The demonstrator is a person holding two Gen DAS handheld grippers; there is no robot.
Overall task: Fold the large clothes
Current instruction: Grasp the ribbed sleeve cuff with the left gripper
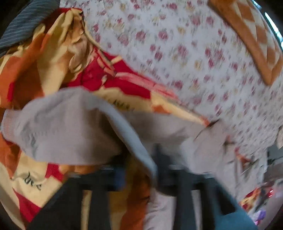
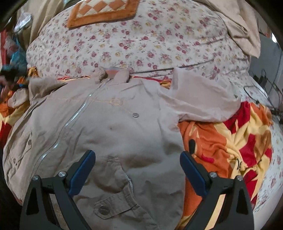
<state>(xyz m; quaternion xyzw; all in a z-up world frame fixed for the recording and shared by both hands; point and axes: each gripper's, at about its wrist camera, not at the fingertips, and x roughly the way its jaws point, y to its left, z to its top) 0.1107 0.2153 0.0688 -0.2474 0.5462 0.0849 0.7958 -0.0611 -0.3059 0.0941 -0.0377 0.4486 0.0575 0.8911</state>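
Note:
A beige zip jacket (image 2: 113,134) lies front up on an orange, red and cream blanket (image 2: 230,146), collar toward the far side, one sleeve (image 2: 203,104) folded across at the right. My right gripper (image 2: 138,169) is open and empty, hovering above the jacket's lower front near a buttoned pocket flap (image 2: 113,205). In the blurred left wrist view, my left gripper (image 1: 155,177) is shut on a fold of the beige jacket (image 1: 70,127) and holds it lifted above the blanket (image 1: 35,74).
A floral bedsheet (image 2: 141,46) covers the bed behind the jacket. An orange checked mat (image 2: 102,12) lies at the far side. Another beige cloth (image 2: 244,35) lies at the far right. Cables (image 2: 265,88) run along the right edge.

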